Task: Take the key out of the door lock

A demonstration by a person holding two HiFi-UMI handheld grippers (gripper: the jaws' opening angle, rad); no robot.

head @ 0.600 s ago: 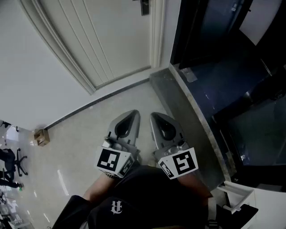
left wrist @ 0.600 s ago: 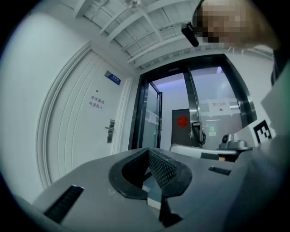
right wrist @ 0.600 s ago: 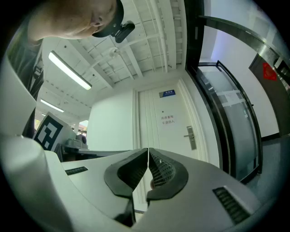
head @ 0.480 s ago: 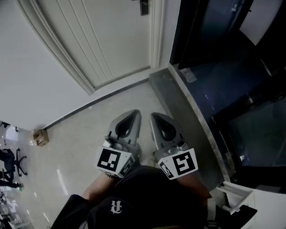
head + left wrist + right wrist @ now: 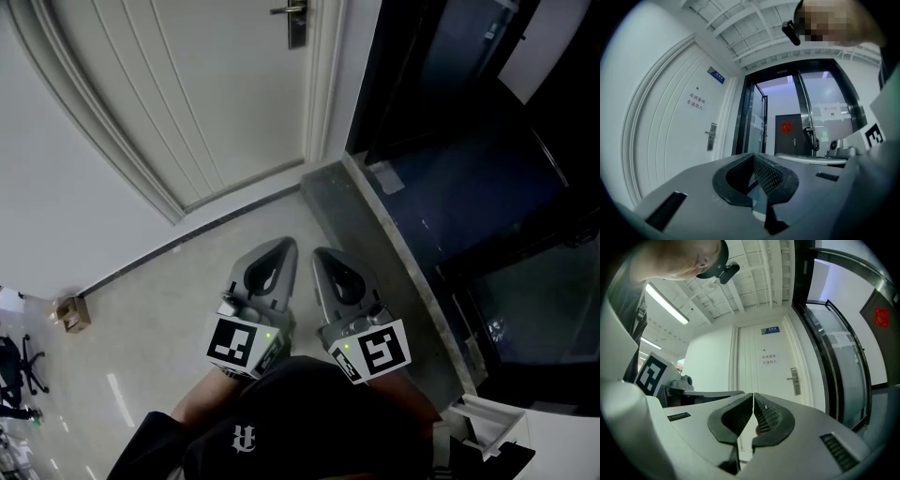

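The left tongs [image 5: 279,246] were closed, jaws meeting at the tip with nothing between them. The right tongs [image 5: 325,255] were likewise together and empty. They were held side by side, near each other, both pointing toward 12 o'clock over a pale floor [image 5: 159,305]. Each carried its marker cube at its 6 o'clock end, the left cube [image 5: 236,343] and the right cube [image 5: 375,350] close against the person's dark top [image 5: 281,427].

At 12 o'clock from the tongs, well apart from them, stood a white panelled door [image 5: 216,94]. Its lock plate [image 5: 297,33] sat near the door's right edge, with a handle [image 5: 284,10] sticking out leftward at the plate's top. The key was too small to make out in any view, so I cannot tell whether it sat in the lock. In the right gripper view the plate showed at 1 o'clock of the jaw tips, with a blue sign [image 5: 769,330] and a printed notice [image 5: 769,359] higher on the door.

At 1 o'clock ran a grey stone sill [image 5: 370,230], and beyond it, at 2 o'clock, dark glass [image 5: 469,169]. At 9 o'clock a small box [image 5: 70,312] lay by the wall, with a chair [image 5: 17,361] past it at 8 o'clock.
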